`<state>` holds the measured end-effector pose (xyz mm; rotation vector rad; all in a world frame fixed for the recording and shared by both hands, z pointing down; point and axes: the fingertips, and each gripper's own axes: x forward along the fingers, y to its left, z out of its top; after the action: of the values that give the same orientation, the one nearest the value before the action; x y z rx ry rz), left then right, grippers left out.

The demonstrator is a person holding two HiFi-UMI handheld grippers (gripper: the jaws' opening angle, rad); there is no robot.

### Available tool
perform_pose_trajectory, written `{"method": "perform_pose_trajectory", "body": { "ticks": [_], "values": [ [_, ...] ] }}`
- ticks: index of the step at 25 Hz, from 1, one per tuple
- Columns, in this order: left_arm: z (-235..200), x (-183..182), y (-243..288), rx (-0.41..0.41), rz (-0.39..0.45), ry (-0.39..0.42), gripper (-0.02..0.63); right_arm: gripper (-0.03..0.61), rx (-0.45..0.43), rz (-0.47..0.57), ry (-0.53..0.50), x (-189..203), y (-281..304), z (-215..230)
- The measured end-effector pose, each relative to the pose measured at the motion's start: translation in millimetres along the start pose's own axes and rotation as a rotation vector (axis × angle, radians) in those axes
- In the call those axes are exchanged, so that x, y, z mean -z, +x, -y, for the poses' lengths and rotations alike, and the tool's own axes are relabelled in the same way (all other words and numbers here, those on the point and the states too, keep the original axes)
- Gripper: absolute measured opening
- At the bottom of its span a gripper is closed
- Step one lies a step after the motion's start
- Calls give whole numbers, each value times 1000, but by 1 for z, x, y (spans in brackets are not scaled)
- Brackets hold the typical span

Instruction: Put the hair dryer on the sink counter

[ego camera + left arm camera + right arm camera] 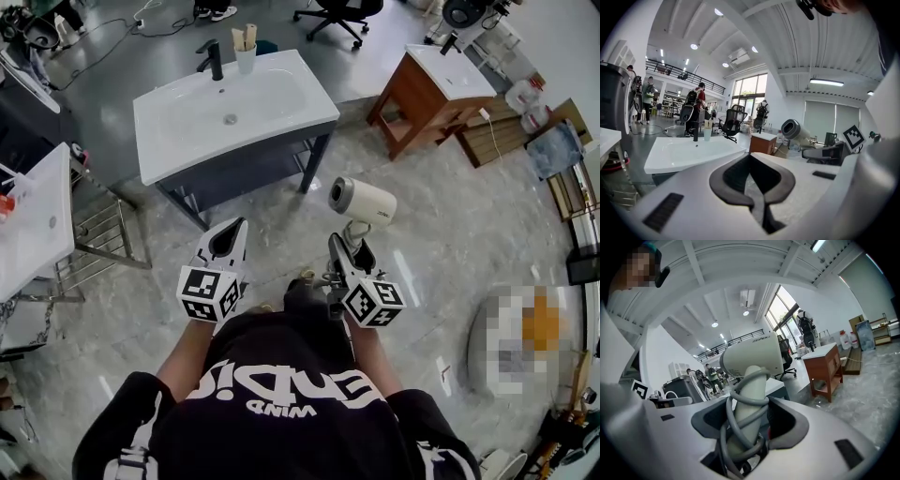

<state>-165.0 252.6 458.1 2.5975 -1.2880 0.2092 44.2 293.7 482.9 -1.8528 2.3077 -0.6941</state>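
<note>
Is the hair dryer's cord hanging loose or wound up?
Wound up: the cord coils round the handle of the hair dryer, clamped in the right gripper.

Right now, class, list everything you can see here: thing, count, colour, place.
hair dryer: 1, cream, grey cord wound round handle, held above the floor
sink counter: 1, white top, dark frame, ahead
tap: 1, black, back of sink counter
cup: 1, white, beside tap
cabinet: 1, brown, white top, right
chair: 1, black, far side
second counter: 1, white, left edge
left gripper: shut, empty
right gripper: shut on hair dryer handle
</note>
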Motion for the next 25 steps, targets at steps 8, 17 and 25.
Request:
{"method": "perform_pose_trajectory", "body": {
  "ticks": [8, 17, 25],
  "values": [
    [-11, -2, 30, 20, 2, 7, 9, 253, 30, 0, -9, -1, 22, 15],
    [-32, -13, 86, 8, -11, 16, 9, 253, 22, -13, 3, -16, 74, 42],
    [-47, -28, 154, -11, -23, 11, 9, 253, 22, -45, 0, -40, 131, 91]
  ]
}}
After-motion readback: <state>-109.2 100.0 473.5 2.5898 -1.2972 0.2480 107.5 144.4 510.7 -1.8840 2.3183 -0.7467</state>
